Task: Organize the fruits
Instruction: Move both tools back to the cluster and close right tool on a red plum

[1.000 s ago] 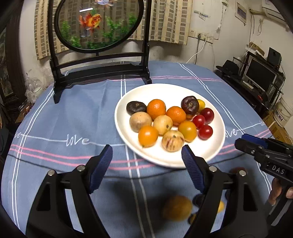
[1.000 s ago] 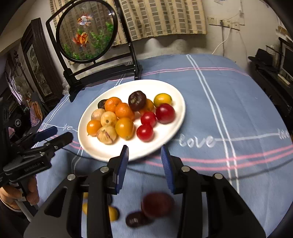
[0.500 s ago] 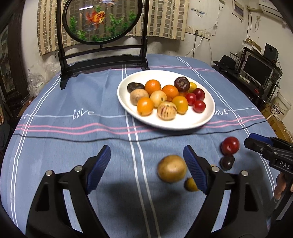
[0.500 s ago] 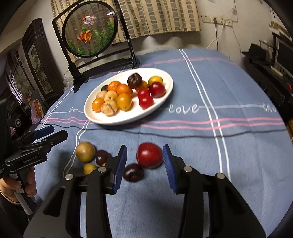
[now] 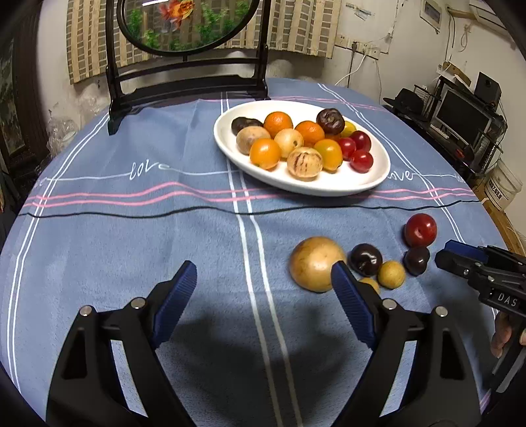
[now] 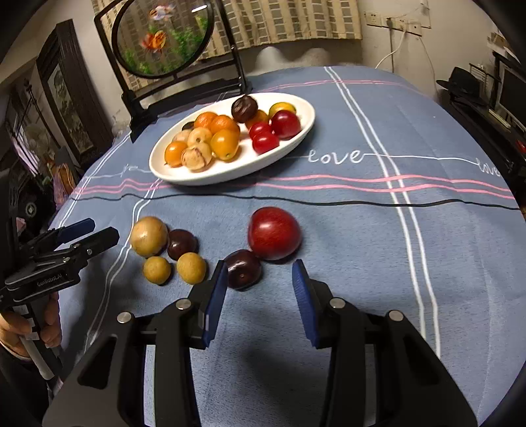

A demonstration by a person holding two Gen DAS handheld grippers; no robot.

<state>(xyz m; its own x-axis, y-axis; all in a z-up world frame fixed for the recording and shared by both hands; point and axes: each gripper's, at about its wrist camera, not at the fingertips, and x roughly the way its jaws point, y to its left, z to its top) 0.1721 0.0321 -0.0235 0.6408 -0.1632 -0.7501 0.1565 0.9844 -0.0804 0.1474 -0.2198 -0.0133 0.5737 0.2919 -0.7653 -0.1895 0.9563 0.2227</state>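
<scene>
A white oval plate [image 5: 378, 179] [image 6: 296, 138] holds several orange, tan, red and dark fruits. Loose on the blue cloth nearer me lie a large tan fruit [image 5: 314, 262] [image 6: 148, 235], a red plum [image 5: 420, 230] [image 6: 274, 233], two dark plums [image 5: 365, 258] [image 6: 243, 268] and two small tan fruits [image 5: 391, 274] [image 6: 191, 267]. My left gripper [image 5: 259, 289] is open and empty, its right finger just in front of the large tan fruit. My right gripper [image 6: 259, 285] is open and empty, just short of the red plum and a dark plum.
A black stand with a round goldfish panel [image 5: 184, 23] [image 6: 164, 36] stands at the table's back. The table edge drops off at the right, with a desk and monitor [image 5: 460, 115] beyond. The left gripper shows in the right wrist view [image 6: 85, 235].
Both grippers have drawn back toward me from the plate, bringing the loose fruits into view ahead of the fingers. The right gripper has opened wider.
</scene>
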